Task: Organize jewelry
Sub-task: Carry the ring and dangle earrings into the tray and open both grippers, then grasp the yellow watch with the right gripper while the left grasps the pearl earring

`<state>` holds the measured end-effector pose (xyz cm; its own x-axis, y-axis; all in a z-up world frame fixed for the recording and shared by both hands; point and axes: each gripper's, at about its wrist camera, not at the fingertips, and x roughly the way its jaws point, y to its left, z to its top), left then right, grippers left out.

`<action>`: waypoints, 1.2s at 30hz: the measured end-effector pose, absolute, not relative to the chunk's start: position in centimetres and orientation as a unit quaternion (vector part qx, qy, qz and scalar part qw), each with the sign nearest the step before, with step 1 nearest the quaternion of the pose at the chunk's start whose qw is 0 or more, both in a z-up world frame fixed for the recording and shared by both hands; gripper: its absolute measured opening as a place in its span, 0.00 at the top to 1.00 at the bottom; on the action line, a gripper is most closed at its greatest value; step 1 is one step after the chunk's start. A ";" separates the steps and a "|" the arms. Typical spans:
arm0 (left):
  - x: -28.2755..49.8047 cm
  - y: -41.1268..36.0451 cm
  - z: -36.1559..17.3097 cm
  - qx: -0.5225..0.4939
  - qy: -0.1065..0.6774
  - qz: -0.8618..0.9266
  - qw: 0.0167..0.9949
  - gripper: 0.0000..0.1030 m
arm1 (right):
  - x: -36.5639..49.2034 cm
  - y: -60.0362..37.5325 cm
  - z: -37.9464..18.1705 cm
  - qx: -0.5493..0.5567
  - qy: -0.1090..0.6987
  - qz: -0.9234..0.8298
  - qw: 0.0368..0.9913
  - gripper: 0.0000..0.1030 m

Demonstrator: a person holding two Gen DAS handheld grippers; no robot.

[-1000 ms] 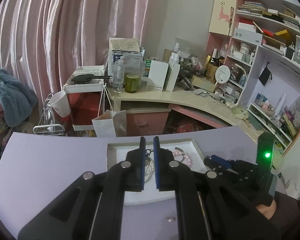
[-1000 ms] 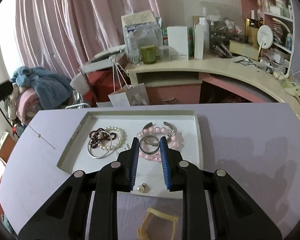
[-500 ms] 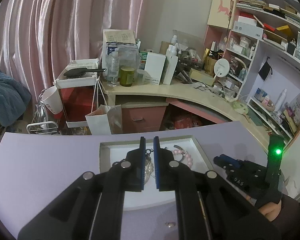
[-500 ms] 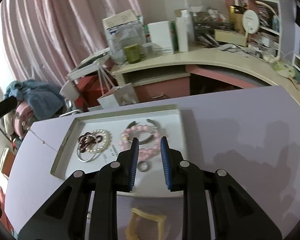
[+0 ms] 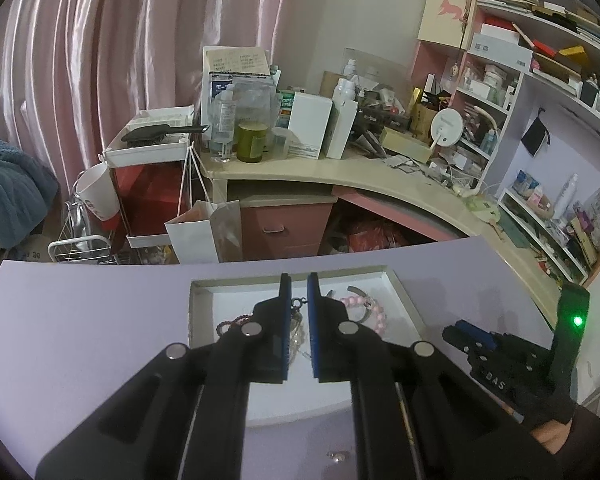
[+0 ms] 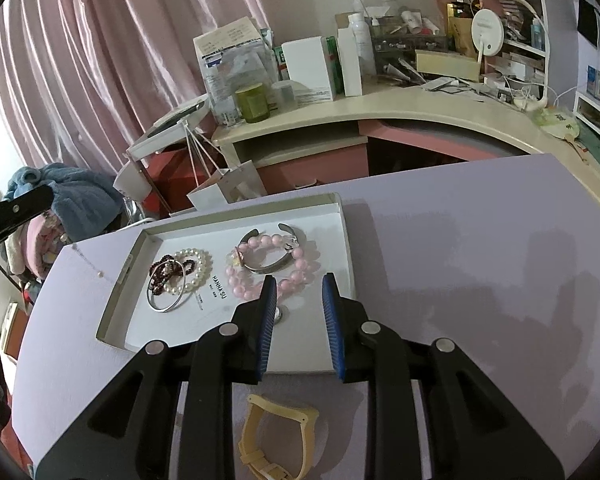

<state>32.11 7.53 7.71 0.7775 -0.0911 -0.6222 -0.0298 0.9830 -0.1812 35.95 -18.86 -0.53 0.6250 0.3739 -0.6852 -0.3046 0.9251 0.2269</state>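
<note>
Watch [image 6: 278,440], pale yellow, lies on the table [image 6: 480,280] under your right gripper [image 6: 299,298], fingers spread. Light, floppy strap; grip its stiffer case. Left gripper [image 5: 299,296] pinches a thin chain [image 5: 299,303].

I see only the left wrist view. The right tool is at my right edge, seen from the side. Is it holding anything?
Observer: No. The right tool is open, with nothing between its fingers.
Operator: What lies nearest to it?
Observer: A small silver ring in the white tray, close beside one finger.
Operator: Is anything outside the tray?
Observer: A yellow watch lies on the purple table, on the near side of the tray.
</note>
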 end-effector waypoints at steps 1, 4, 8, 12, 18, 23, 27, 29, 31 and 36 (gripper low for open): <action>32.2 7.5 7.6 -0.092 0.335 -0.015 0.938 0.90 | 35.9 -18.9 -0.5 0.045 0.390 0.189 0.900 0.76; 32.1 7.7 7.5 -0.102 0.333 -0.015 0.937 0.57 | 35.8 -18.8 -0.7 0.044 0.393 0.191 0.899 0.76; 31.7 8.6 7.6 -0.118 0.328 -0.011 0.937 0.54 | 35.4 -18.9 -1.0 0.044 0.398 0.191 0.896 0.76; 31.3 9.8 7.9 -0.131 0.322 0.003 0.938 0.54 | 35.2 -19.0 -1.1 0.046 0.398 0.192 0.896 0.76; 30.9 10.1 8.2 -0.130 0.318 0.009 0.939 0.54 | 34.9 -19.0 -1.2 0.044 0.396 0.191 0.897 0.76; 30.6 10.1 8.0 -0.128 0.322 0.007 0.938 0.54 | 34.9 -19.0 -1.2 0.043 0.396 0.191 0.897 0.76; 30.0 9.9 7.6 -0.120 0.323 0.011 0.939 0.52 | 34.0 -19.2 -1.4 0.036 0.399 0.193 0.896 0.76; 29.5 9.6 7.4 -0.114 0.322 0.017 0.940 0.45 | 33.0 -19.3 -1.8 0.030 0.404 0.196 0.893 0.67; 28.8 9.5 6.9 -0.108 0.323 0.023 0.940 0.41 | 32.0 -19.5 -2.4 0.025 0.410 0.199 0.890 0.53; 26.7 9.6 5.1 -0.097 0.328 0.043 0.939 0.28 | 29.7 -19.6 -4.1 0.015 0.432 0.210 0.877 0.44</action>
<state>26.71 9.64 5.05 0.7815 0.0165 -0.6237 -0.1440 0.9774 -0.1545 29.67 -19.63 -4.13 0.5390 0.3811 -0.7511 -0.3556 0.9114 0.2072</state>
